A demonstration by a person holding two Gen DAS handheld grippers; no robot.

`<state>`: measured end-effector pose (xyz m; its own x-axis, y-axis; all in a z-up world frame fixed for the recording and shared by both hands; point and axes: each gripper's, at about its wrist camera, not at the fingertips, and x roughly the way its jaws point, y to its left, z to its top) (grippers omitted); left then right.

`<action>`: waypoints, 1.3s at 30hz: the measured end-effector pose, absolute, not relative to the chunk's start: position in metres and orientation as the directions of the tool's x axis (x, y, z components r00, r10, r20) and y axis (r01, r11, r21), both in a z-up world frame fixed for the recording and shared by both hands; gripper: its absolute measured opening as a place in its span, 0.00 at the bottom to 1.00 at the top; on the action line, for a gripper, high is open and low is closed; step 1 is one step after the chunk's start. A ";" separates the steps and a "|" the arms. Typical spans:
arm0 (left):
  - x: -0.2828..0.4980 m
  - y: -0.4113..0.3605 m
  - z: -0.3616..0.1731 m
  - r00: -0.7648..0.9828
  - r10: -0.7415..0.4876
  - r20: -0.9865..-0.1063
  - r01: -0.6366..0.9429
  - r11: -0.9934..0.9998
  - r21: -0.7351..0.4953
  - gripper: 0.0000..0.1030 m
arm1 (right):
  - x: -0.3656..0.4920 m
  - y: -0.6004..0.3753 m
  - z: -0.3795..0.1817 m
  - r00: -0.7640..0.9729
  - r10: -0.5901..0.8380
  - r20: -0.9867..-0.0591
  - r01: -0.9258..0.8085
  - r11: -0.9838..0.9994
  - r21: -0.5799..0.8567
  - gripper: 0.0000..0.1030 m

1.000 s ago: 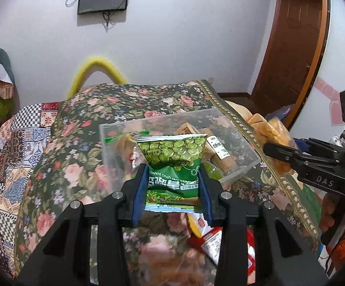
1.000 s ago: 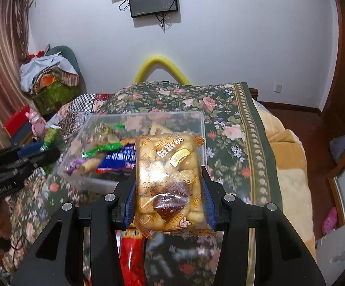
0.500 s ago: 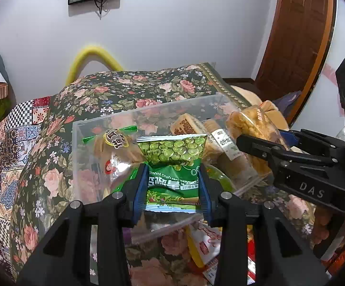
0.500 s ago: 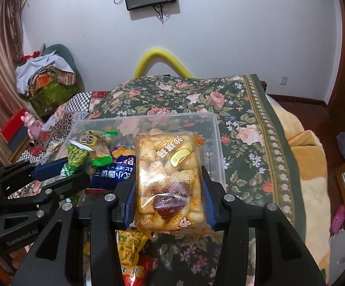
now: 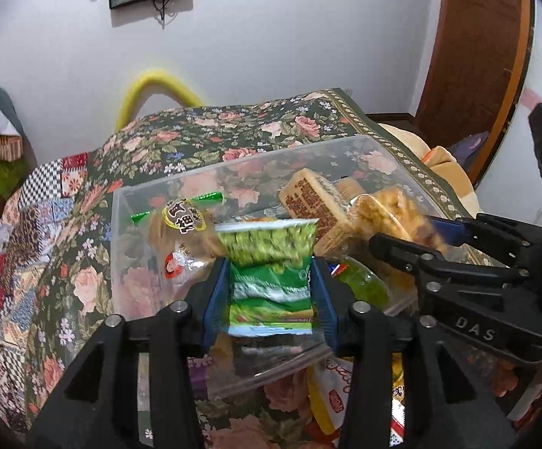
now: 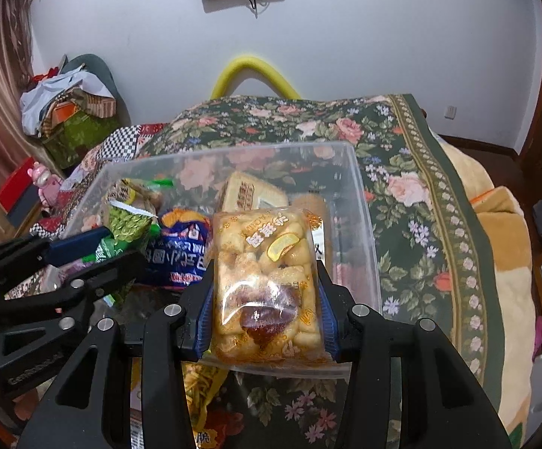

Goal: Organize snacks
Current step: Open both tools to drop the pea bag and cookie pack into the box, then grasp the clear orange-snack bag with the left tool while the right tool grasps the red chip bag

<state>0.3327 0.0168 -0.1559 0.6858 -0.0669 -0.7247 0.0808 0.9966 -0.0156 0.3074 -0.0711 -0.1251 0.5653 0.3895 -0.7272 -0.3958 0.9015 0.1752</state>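
A clear plastic box (image 5: 233,164) (image 6: 215,153) holding several snacks stands on a floral blanket. My left gripper (image 5: 271,262) hangs over its near left part. Its jaws are opening, and the green pea packet (image 5: 267,243) between them looks blurred and loose from the blue pads. My right gripper (image 6: 267,273) is shut on a yellow pastry packet (image 6: 263,262) above the box's near wall. The left wrist view has the right gripper (image 5: 402,239) at the right. In the right wrist view the left gripper (image 6: 95,247) and the pea packet (image 6: 125,220) are at the left.
Inside the box lie a brown printed block (image 5: 308,202), a round-labelled pastry bag (image 5: 185,220) and a blue packet (image 6: 181,254). Loose snack packets (image 5: 331,393) lie on the floral blanket (image 5: 215,131) in front of the box. A wooden door (image 5: 477,56) is at the right.
Both grippers came forward and down until they hang over the box. The left jaws have parted a little and the pea packet now blurs between them. The right grip is unchanged.
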 end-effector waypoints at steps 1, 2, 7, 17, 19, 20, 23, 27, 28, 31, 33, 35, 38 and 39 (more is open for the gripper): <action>0.332 0.016 -0.154 0.690 -0.063 -0.721 0.080 0.997 -0.011 0.47 | 0.306 -0.072 -0.124 0.565 0.389 -0.728 -0.394 0.902 0.176 0.43; 0.331 0.016 -0.152 0.693 -0.063 -0.718 0.081 0.997 -0.009 0.48 | 0.305 -0.073 -0.123 0.568 0.386 -0.727 -0.391 0.904 0.175 0.43; 0.320 0.018 -0.140 0.697 -0.092 -0.711 0.085 0.995 -0.046 0.49 | 0.296 -0.081 -0.111 0.577 0.390 -0.717 -0.393 0.903 0.175 0.43; 0.269 0.024 -0.105 0.734 -0.106 -0.671 0.096 0.994 -0.051 0.65 | 0.255 -0.094 -0.080 0.603 0.415 -0.681 -0.416 0.892 0.175 0.49; 0.257 0.027 -0.102 0.735 -0.110 -0.670 0.094 0.994 -0.061 0.68 | 0.244 -0.097 -0.077 0.606 0.418 -0.677 -0.417 0.891 0.178 0.55; 0.251 0.028 -0.102 0.733 -0.113 -0.671 0.094 0.993 -0.065 0.70 | 0.238 -0.098 -0.075 0.607 0.420 -0.675 -0.419 0.891 0.178 0.56; 0.233 0.034 -0.105 0.719 -0.119 -0.685 0.089 0.993 -0.079 0.77 | 0.224 -0.099 -0.076 0.602 0.418 -0.680 -0.422 0.890 0.173 0.61; 0.212 0.041 -0.117 0.694 -0.120 -0.710 0.082 0.993 -0.088 0.80 | 0.205 -0.094 -0.080 0.593 0.414 -0.691 -0.433 0.887 0.160 0.67; 0.206 0.043 -0.122 0.684 -0.126 -0.718 0.082 0.992 -0.096 0.80 | 0.203 -0.093 -0.081 0.590 0.415 -0.693 -0.436 0.886 0.159 0.67; 0.195 0.046 -0.133 0.662 -0.140 -0.737 0.084 0.990 -0.113 0.80 | 0.192 -0.089 -0.090 0.570 0.426 -0.703 -0.448 0.878 0.169 0.71; 0.189 0.046 -0.142 0.650 -0.142 -0.747 0.082 0.990 -0.118 0.80 | 0.187 -0.085 -0.097 0.554 0.427 -0.715 -0.455 0.874 0.169 0.74; 0.186 0.045 -0.152 0.631 -0.155 -0.760 0.084 0.988 -0.132 0.80 | 0.183 -0.081 -0.106 0.538 0.423 -0.730 -0.460 0.872 0.166 0.76; 0.188 0.043 -0.168 0.599 -0.167 -0.783 0.089 0.986 -0.142 0.80 | 0.177 -0.077 -0.118 0.509 0.424 -0.749 -0.471 0.866 0.170 0.76; 0.189 0.042 -0.173 0.590 -0.170 -0.789 0.090 0.985 -0.144 0.80 | 0.176 -0.076 -0.122 0.502 0.422 -0.755 -0.472 0.865 0.170 0.76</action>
